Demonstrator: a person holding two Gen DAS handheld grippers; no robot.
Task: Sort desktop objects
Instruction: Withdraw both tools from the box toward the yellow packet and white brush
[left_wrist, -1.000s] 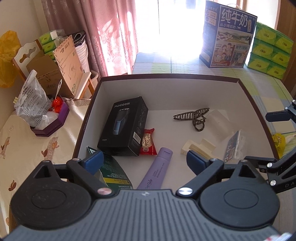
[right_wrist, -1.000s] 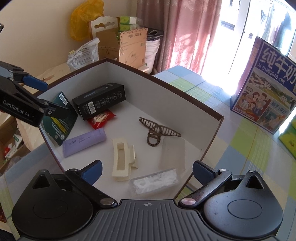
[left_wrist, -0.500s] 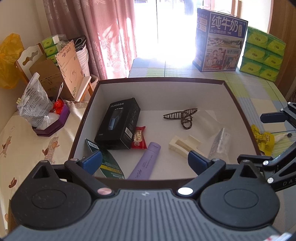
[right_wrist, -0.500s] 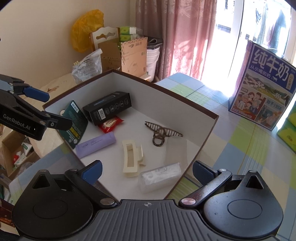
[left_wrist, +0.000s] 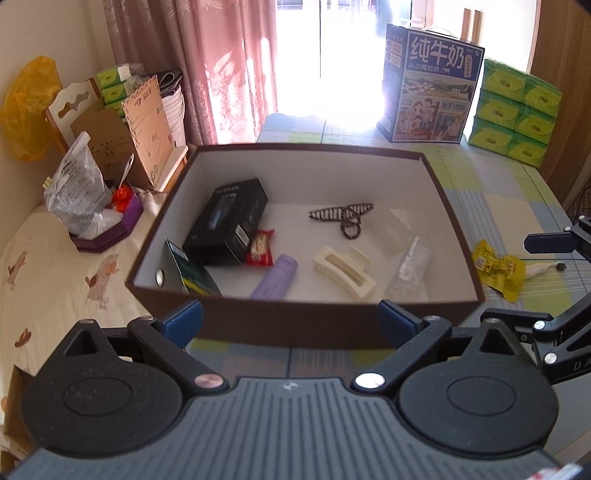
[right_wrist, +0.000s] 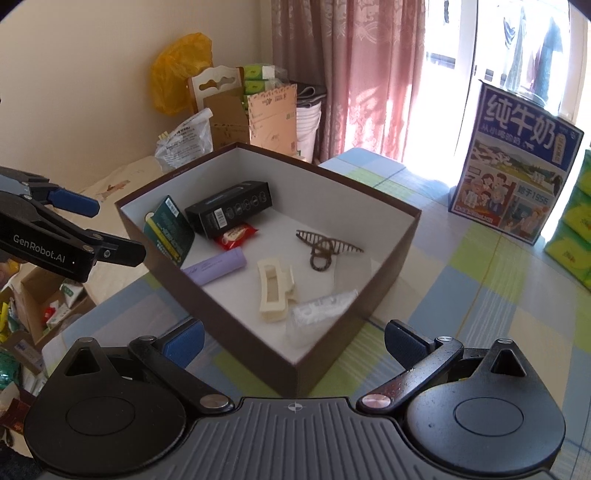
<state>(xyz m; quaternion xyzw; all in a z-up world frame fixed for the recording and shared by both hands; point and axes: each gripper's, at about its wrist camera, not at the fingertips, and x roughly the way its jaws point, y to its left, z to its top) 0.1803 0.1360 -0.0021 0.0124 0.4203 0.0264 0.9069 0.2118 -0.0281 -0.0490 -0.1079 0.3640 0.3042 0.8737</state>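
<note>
A brown box (left_wrist: 303, 326) with a white inside (right_wrist: 258, 358) holds a black carton (left_wrist: 225, 230), a red snack packet (left_wrist: 260, 248), a purple tube (left_wrist: 275, 282), a cream hair clip (left_wrist: 343, 271), a striped hair clip (left_wrist: 341, 218), a clear packet (left_wrist: 408, 266) and a dark green card (left_wrist: 192, 273). My left gripper (left_wrist: 290, 321) is open and empty, just short of the box's near wall. Also open and empty, my right gripper (right_wrist: 293, 341) hovers over the box's near corner. A yellow packet (left_wrist: 498, 269) and a white cable end (left_wrist: 543, 267) lie on the checked cloth right of the box.
A blue milk carton box (left_wrist: 430, 88) and stacked green tissue packs (left_wrist: 517, 114) stand at the back. Cardboard, a plastic bag (left_wrist: 77, 195) and a purple tray (left_wrist: 107, 232) crowd the left side. The other gripper's fingers (right_wrist: 70, 203) show at the left edge of the right wrist view.
Both grippers have pulled back and up from over the box, so its near wall now shows in front of their fingers. The yellow packet has come into the left wrist view.
</note>
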